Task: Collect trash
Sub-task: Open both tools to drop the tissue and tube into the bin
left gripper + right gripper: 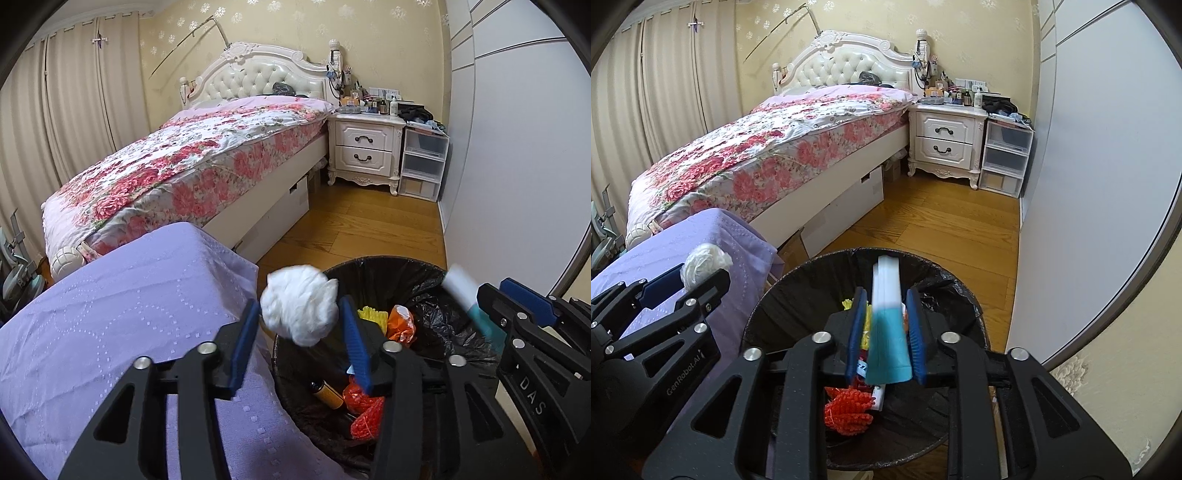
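Trash bin: a round bin (436, 280) lined with a black bag is seen on the wooden floor (354, 229), beside a table draped in purple cloth (122, 314).
Bin contents: orange-red netting (847, 410), a yellow piece (373, 315), an orange wrapper (402, 323) and a dark cylinder with a tan band (327, 393) are seen inside.
Left gripper (299, 328): a crumpled white paper ball (299, 304) sits between the spread jaws, above the bin's near rim; whether the blue pads are pressing it cannot be told.
Right gripper (886, 332): a white and teal tube (888, 332) is seen between the jaws over the bin's middle, motion-blurred; it cannot be told whether it is gripped or loose.
Left wrist view only: the dark cylinder and the orange wrapper are shown; the right gripper appears at the right edge.
Right wrist view only: the whole bin rim is shown, and the left gripper (698, 275) with the paper ball is seen over the table edge.
Background: a bed (192, 155) with a floral cover, a white nightstand (365, 147) and clear drawers (423, 166) are seen.
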Demonstrator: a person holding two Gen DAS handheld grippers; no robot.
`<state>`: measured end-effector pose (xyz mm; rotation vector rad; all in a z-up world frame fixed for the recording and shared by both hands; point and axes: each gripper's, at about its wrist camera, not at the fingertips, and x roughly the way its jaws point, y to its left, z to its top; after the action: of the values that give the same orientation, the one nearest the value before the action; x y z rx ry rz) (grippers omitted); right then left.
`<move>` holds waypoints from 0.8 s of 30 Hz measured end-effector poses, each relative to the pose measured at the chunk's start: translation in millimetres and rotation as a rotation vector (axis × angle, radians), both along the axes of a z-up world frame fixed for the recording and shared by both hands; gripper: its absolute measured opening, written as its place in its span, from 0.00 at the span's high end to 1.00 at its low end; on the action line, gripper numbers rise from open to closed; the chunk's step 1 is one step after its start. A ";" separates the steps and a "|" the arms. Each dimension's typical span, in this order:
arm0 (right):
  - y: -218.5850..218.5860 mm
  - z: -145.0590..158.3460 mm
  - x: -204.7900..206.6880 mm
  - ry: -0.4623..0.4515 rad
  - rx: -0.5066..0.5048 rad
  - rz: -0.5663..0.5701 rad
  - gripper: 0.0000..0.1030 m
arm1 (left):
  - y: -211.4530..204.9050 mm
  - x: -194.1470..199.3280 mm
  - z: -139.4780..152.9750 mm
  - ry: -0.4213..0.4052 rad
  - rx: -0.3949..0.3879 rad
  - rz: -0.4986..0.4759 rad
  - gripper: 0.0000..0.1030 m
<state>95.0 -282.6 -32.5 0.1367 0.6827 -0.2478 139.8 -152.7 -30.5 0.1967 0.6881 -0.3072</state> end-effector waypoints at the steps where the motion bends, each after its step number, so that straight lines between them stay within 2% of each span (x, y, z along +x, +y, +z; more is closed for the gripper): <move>1: -1.0 -0.1 -0.2 -0.004 -0.001 -0.005 0.65 | -0.1 0.1 0.1 -0.001 -0.001 0.004 0.42; 2: -1.6 -0.2 -0.2 -0.006 -0.002 -0.009 0.64 | -0.1 -0.2 0.5 -0.007 -0.001 0.009 0.36; 5: -3.5 -0.5 -0.2 -0.007 -0.003 -0.017 0.63 | 0.3 -0.3 2.2 -0.018 0.004 0.018 0.31; 8: -4.5 1.2 -2.2 -0.013 -0.008 -0.029 0.55 | 1.9 0.7 3.8 -0.023 0.014 0.033 0.27; 11: -3.5 3.4 -3.8 -0.017 -0.018 -0.035 0.52 | 8.3 1.9 6.1 -0.023 0.010 0.052 0.25; 18: 2.4 11.8 -12.5 -0.033 -0.036 -0.043 0.36 | 23.7 -9.5 15.2 -0.041 0.012 0.091 0.21; 24: 12.9 16.4 -28.2 -0.037 -0.049 -0.035 0.29 | 42.6 -29.9 21.2 -0.046 0.005 0.106 0.20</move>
<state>66.9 -269.7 -16.1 0.1064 0.6378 -0.2950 109.9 -110.1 -9.3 0.1707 0.6518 -0.1987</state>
